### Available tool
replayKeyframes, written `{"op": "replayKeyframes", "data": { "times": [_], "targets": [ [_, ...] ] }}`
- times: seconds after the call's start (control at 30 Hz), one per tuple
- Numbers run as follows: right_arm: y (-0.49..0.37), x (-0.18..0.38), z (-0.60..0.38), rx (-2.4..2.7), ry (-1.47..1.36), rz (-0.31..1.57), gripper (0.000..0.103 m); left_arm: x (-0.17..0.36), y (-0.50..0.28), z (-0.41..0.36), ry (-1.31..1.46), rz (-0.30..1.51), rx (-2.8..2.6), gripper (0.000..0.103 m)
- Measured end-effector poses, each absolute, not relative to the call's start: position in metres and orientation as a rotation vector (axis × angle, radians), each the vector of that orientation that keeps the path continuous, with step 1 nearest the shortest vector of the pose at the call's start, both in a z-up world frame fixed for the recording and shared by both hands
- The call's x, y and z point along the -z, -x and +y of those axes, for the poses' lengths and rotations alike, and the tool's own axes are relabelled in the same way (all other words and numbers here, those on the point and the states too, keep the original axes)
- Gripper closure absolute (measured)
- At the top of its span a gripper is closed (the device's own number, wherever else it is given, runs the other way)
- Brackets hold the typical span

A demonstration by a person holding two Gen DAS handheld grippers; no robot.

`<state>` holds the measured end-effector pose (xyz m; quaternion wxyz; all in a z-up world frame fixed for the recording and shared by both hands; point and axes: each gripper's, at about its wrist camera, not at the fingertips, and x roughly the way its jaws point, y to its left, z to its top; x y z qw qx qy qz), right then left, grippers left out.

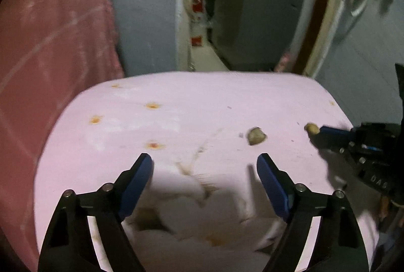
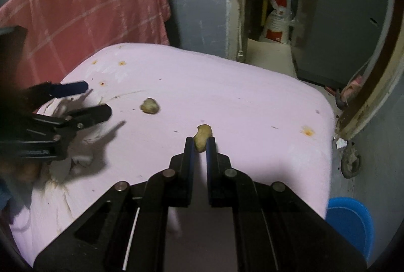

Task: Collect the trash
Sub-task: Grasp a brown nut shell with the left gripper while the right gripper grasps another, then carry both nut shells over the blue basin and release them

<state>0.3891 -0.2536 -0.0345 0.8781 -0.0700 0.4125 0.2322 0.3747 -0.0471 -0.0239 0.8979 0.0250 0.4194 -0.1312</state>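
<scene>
Right gripper [image 2: 201,143]: jaws pinched on 1 tan scrap [image 2: 202,136] near the right part of the pink table [image 2: 252,100]; the scrap's lower end is hidden between the fingers.
Left gripper [image 1: 204,165]: jaws spread wide over blurred white crumpled paper [image 1: 176,193] at the table's near edge.
Second tan scrap [image 2: 149,106]: lies loose mid-table, apart from both grippers.
Blue bin [image 2: 351,224]: beside the table, cut off by the frame edge.
White-and-red sack [image 2: 277,19]: in the doorway, print unreadable.
Pink towel [image 2: 88,6]: hangs behind.

Both wrist views look forward, close over one shared pink table [image 1: 202,100] — from opposite sides.
</scene>
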Motion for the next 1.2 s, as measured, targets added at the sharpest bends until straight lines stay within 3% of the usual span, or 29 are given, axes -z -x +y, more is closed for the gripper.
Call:
{"op": "replayKeyframes", "data": {
  "times": [0.2,0.5,0.77,1.2],
  "targets": [
    [-0.389,0.036,-0.268,-0.483,0.098,0.855,0.094,0.030,-0.387,-0.079,-0.145,0.922,0.336,0.043],
    [-0.384,0.037,-0.272,-0.488,0.080,0.823,0.095,0.032,-0.401,-0.093,-0.119,0.937,0.359,0.086],
    [-0.367,0.026,-0.278,-0.493,0.051,0.726,0.095,0.020,-0.385,-0.097,-0.107,0.871,0.354,0.087],
    [-0.308,-0.005,-0.309,-0.455,-0.051,0.431,0.095,-0.031,-0.292,-0.110,0.024,0.477,0.313,0.087]
  ]
}}
